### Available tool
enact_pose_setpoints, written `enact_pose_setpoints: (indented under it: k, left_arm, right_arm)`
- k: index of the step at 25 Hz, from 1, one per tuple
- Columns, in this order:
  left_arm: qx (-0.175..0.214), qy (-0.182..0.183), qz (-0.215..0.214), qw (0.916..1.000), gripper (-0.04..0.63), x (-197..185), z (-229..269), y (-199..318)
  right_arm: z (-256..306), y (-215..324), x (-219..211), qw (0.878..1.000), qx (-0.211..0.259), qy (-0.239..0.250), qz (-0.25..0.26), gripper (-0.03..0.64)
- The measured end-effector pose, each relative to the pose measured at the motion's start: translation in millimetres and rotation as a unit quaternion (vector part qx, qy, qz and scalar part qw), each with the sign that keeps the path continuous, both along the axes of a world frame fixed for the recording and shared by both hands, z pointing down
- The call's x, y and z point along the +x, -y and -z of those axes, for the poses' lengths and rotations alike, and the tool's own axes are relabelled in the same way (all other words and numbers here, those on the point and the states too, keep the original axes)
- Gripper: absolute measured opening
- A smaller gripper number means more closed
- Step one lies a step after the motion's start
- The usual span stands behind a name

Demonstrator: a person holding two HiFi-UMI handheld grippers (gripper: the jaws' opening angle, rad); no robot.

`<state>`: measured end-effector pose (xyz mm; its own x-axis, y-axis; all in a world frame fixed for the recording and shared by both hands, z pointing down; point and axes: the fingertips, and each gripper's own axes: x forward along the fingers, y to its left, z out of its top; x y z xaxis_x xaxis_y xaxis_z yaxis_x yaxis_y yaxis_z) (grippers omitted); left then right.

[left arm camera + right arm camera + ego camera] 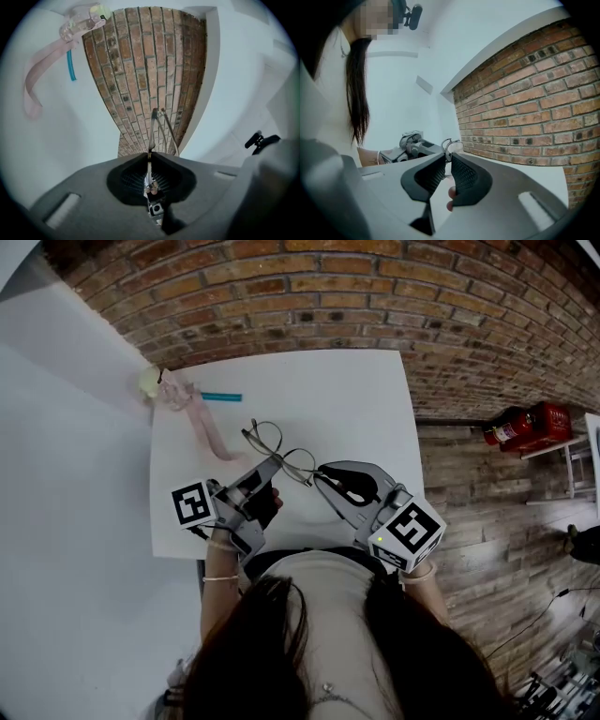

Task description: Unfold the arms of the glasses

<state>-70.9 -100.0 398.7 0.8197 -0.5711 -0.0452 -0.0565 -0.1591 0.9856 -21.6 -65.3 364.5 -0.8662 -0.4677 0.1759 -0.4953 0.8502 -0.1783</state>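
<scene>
1. White table point(375, 390) set against a brick wall point(281, 296); wood floor to the right with a red fire extinguisher point(525, 423); a pink ribbon point(202, 423) and a teal stick point(221, 397) lie at the table's far left corner, well apart from the work.
2. Wire-framed glasses point(267, 439) are held up over the near half of the table, between the two grippers; they do not look to be resting on the surface.
3. Left gripper point(149, 157): jaws clamped together on a thin metal part of the frame, seen edge-on; the rest of the frame stands out past the tips.
4. Right gripper point(448, 157): jaws drawn nearly together, apparently nipping another thin part at their very tips; which arm it is cannot be told.
5. Judged stage: an arm is about to be swung out; the arms do not look fully open.
6. Risks, as judgement: the right hold is shallow, so the wire could slip free mid-swing; pulling across the hinge rather than round it could bend the thin metal; if either grip fails the glasses drop to the table; twisting the two grippers against each other could warp the frame.
</scene>
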Motion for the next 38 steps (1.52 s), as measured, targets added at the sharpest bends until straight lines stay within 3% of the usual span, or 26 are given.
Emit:
enact_pose_setpoints:
  k: [38]
  left_arm:
    - [-0.014,0.037,-0.01,0.9992,0.021,13.3,-16.7,-7.3]
  right_arm:
    - [37.9,9.8,10.7,0.998,0.017,0.058,-0.014,0.043]
